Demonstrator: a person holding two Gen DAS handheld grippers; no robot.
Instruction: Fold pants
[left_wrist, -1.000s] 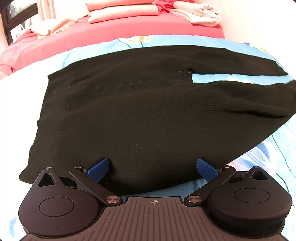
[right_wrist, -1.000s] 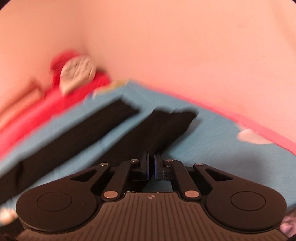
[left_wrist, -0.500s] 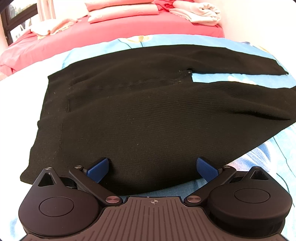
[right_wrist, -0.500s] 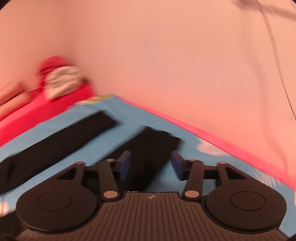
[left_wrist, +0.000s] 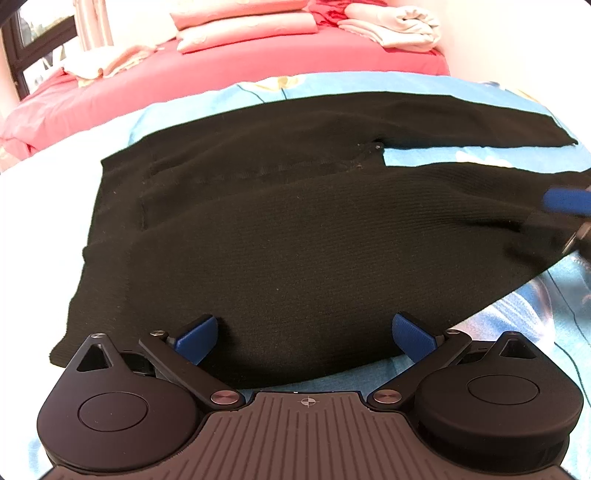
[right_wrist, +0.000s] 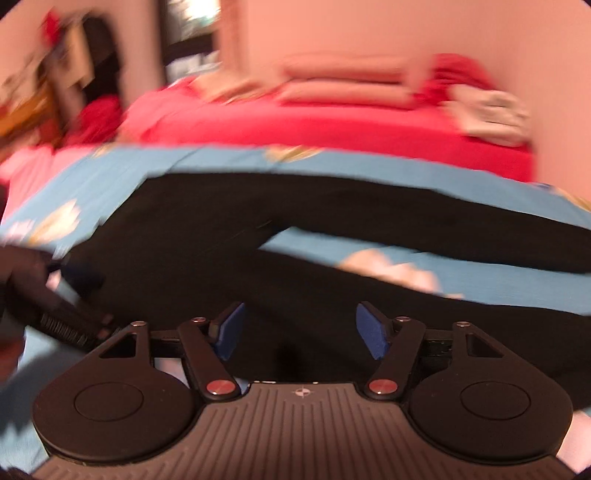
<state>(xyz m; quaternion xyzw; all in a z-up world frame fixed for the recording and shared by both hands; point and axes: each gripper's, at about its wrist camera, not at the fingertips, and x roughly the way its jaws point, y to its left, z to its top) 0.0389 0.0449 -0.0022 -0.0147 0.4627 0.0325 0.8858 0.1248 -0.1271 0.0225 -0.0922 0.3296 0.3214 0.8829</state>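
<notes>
Our right hand-held gripper (right_wrist: 299, 334) has let go of the near leg's cuff and swung back toward the waist; its jaws have just been opening and now stand spread, nothing between them. So we judge the leg straightening done and the first fold next. Our left hand-held gripper (left_wrist: 304, 338) waits spread at the waistband edge. Just ahead, the black pants (left_wrist: 295, 229) lie flat on the blue sheet (left_wrist: 546, 306). Farther off sit pillows (left_wrist: 243, 26); nothing blocks us.

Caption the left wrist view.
Open left tool poised over black knit pants spread flat on blue floral bedsheet.
</notes>
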